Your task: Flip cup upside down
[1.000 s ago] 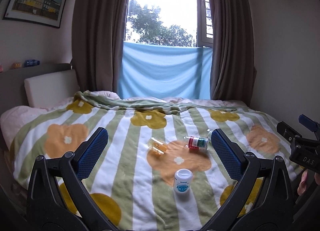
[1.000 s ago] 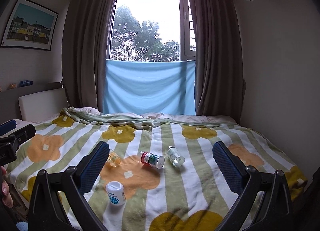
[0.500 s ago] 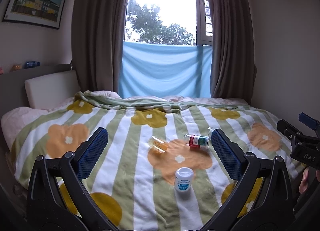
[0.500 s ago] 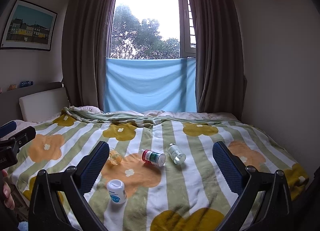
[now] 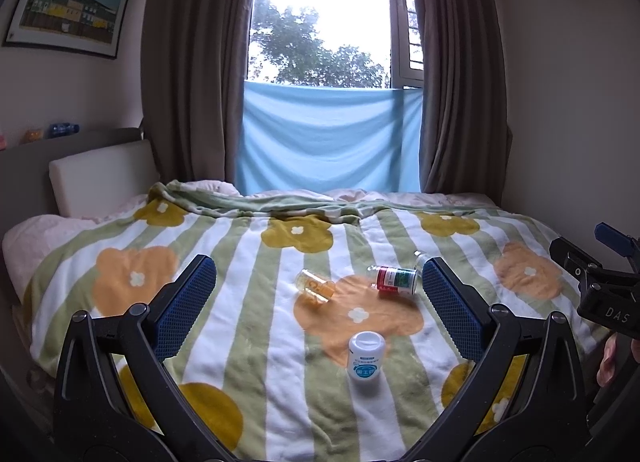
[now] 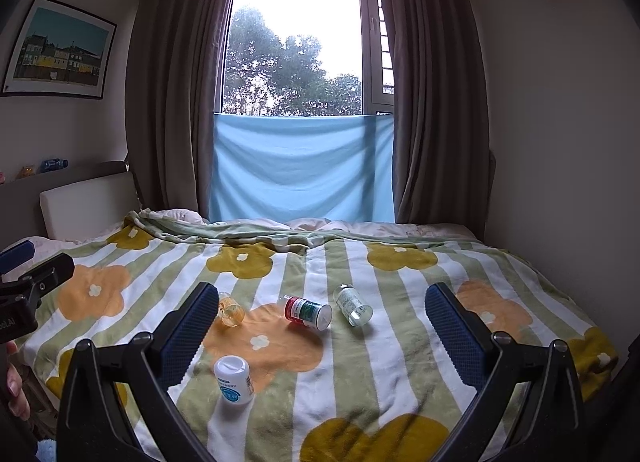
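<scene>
A small clear orange cup [image 5: 315, 287] lies on its side on the flowered blanket; it also shows in the right wrist view [image 6: 231, 309]. My left gripper [image 5: 319, 304] is open and empty, held above the near part of the bed, short of the cup. My right gripper [image 6: 320, 326] is open and empty, further right. Each gripper shows at the edge of the other's view: the right gripper [image 5: 592, 282] and the left gripper [image 6: 24, 286].
A white bottle [image 5: 366, 356] stands near the front. A red and green labelled bottle [image 5: 396, 280] and a clear bottle [image 6: 353, 304] lie on their sides. The bed [image 5: 120, 262] has a headboard on the left, curtains and window behind, wall on the right.
Both views have shifted slightly; the objects sit a little lower and closer in frame. Both grippers stay open. Nothing on the bed has moved.
</scene>
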`<action>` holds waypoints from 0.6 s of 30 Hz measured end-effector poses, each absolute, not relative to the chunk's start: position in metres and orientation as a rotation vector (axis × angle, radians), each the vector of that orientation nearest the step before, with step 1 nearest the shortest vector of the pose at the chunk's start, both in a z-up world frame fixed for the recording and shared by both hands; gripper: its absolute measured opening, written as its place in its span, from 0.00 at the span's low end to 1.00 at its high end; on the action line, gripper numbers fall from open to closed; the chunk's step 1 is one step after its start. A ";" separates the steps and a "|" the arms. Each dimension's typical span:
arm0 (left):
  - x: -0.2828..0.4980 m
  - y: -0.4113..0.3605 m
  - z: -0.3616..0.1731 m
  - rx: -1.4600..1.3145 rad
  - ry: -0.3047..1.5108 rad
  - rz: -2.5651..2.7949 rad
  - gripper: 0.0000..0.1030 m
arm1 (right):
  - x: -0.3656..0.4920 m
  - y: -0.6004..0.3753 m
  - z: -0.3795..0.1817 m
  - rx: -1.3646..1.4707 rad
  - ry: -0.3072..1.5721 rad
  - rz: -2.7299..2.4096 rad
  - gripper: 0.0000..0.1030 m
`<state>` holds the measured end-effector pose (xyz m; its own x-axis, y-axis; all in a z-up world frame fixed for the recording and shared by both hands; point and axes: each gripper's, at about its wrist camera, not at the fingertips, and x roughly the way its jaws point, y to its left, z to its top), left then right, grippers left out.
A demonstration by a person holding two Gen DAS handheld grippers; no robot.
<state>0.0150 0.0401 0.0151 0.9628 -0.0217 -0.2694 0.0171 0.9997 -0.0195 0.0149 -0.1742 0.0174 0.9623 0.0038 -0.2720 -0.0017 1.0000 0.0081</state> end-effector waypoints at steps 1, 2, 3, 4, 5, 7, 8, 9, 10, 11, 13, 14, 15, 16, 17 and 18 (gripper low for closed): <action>0.015 0.040 0.015 -0.017 0.273 -0.020 1.00 | 0.015 -0.174 0.016 0.008 0.275 0.003 1.00; 0.015 0.040 0.014 -0.016 0.274 -0.022 1.00 | 0.014 -0.174 0.016 0.008 0.275 0.002 1.00; 0.015 0.040 0.014 -0.015 0.277 -0.024 1.00 | 0.015 -0.174 0.016 0.008 0.276 0.003 1.00; 0.015 0.038 0.013 -0.013 0.279 -0.025 1.00 | 0.015 -0.174 0.016 0.008 0.277 0.005 1.00; 0.015 0.037 0.013 -0.011 0.279 -0.025 1.00 | 0.014 -0.174 0.015 0.007 0.277 0.004 1.00; 0.014 0.037 0.013 -0.006 0.276 -0.023 1.00 | 0.014 -0.174 0.015 0.008 0.277 0.006 1.00; 0.014 0.037 0.013 -0.002 0.274 -0.023 1.00 | 0.014 -0.174 0.015 0.009 0.277 0.007 1.00; 0.014 0.036 0.013 0.000 0.274 -0.020 1.00 | 0.013 -0.174 0.014 0.009 0.277 0.008 1.00; 0.014 0.036 0.013 0.000 0.273 -0.019 1.00 | 0.014 -0.174 0.014 0.009 0.277 0.007 1.00; 0.014 0.036 0.013 0.000 0.272 -0.022 1.00 | 0.012 -0.174 0.013 0.008 0.277 0.007 1.00; 0.013 0.035 0.013 0.001 0.268 -0.021 1.00 | 0.013 -0.174 0.014 0.009 0.277 0.008 1.00; 0.012 0.035 0.013 0.004 0.266 -0.020 1.00 | 0.013 -0.174 0.014 0.009 0.277 0.008 1.00; 0.011 0.034 0.014 0.008 0.263 -0.019 1.00 | 0.014 -0.174 0.014 0.009 0.278 0.008 1.00; 0.011 0.033 0.014 0.010 0.260 -0.018 1.00 | 0.014 -0.174 0.014 0.009 0.278 0.009 1.00; 0.010 0.033 0.014 0.010 0.255 -0.017 1.00 | 0.013 -0.173 0.013 0.007 0.279 0.010 1.00; 0.009 0.033 0.014 0.009 0.251 -0.016 1.00 | 0.013 -0.172 0.012 0.004 0.280 0.011 1.00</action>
